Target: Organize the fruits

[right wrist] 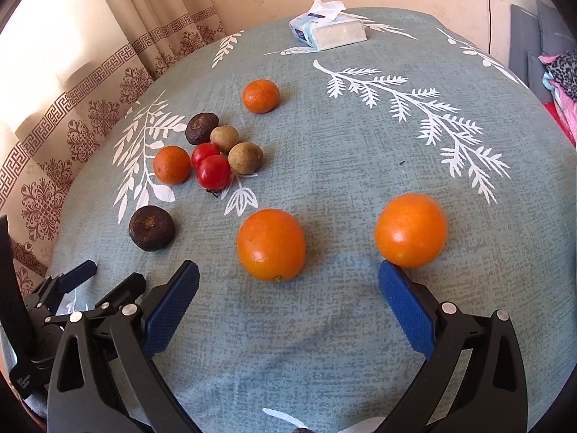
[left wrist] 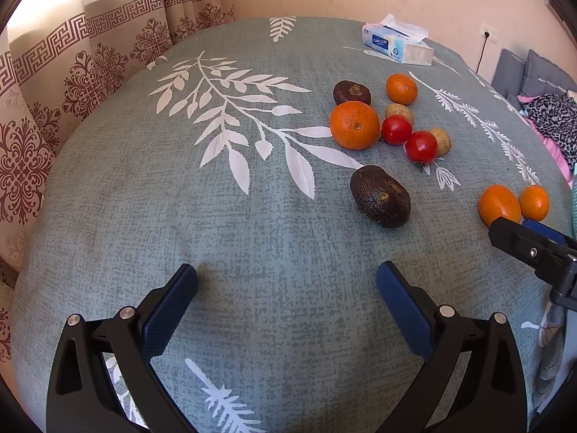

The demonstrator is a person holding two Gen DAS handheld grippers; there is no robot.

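Fruit lies loose on a grey-green leaf-print cloth point(left wrist: 252, 238). In the left wrist view a dark avocado point(left wrist: 380, 196) sits ahead and to the right of my open left gripper point(left wrist: 286, 281). Behind it cluster a large orange point(left wrist: 355, 125), two red tomatoes point(left wrist: 421, 146), two tan round fruits point(left wrist: 399, 113), a second dark fruit point(left wrist: 351, 92) and a small orange point(left wrist: 401, 88). My right gripper point(right wrist: 288, 281) is open. One orange point(right wrist: 271, 244) lies just ahead of its fingers, and another orange point(right wrist: 410, 230) touches the tip of the right finger point(right wrist: 404, 299).
A tissue pack point(left wrist: 398, 44) lies at the far side of the table. Patterned curtains point(left wrist: 72, 83) hang along the left. Grey cushions and leopard-print fabric point(left wrist: 555, 119) lie beyond the right edge. Part of the left gripper point(right wrist: 65, 288) shows at the lower left of the right wrist view.
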